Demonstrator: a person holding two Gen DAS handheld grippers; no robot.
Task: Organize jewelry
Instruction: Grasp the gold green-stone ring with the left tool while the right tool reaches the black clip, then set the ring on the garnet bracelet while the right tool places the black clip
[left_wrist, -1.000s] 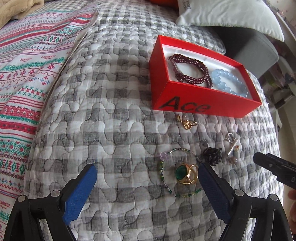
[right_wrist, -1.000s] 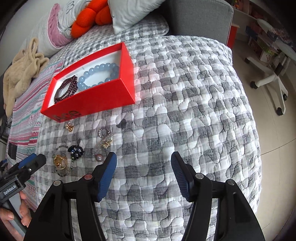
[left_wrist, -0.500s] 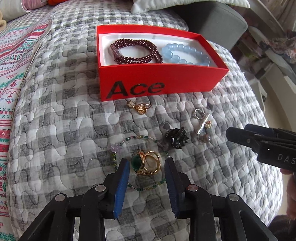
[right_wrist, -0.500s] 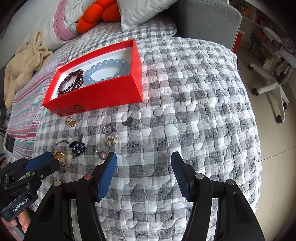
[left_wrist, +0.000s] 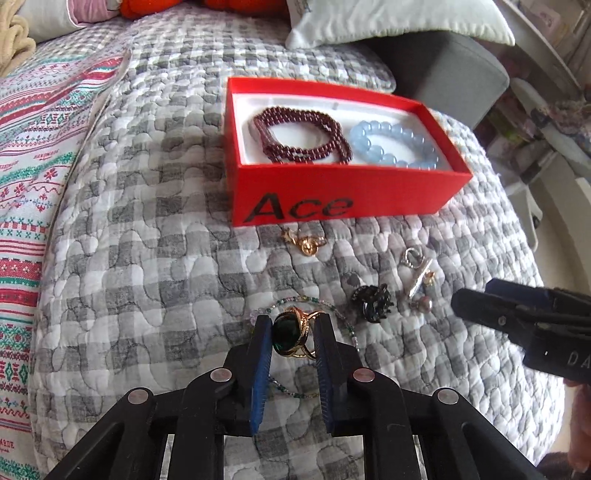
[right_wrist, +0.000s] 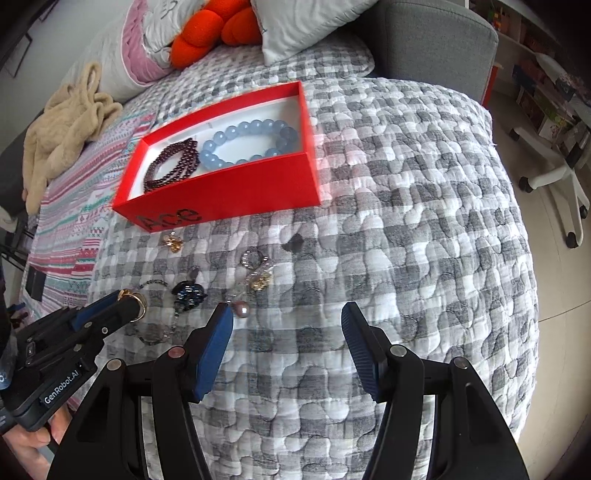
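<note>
On the quilt, near edge: left tongs (left_wrist: 291, 334) clamped on green-stone ring (left_wrist: 290, 334).
Red box (left_wrist: 332, 206) lies straight ahead, long side facing; left is nearer. Right tongs (right_wrist: 288, 325) wide open, empty.

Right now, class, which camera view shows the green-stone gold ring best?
The left wrist view: the green-stone gold ring sits close and centred, pinched in the left claw, stone and band both clear. The right wrist view shows only a sliver of gold band at that claw's tip, small and mostly hidden.
</note>
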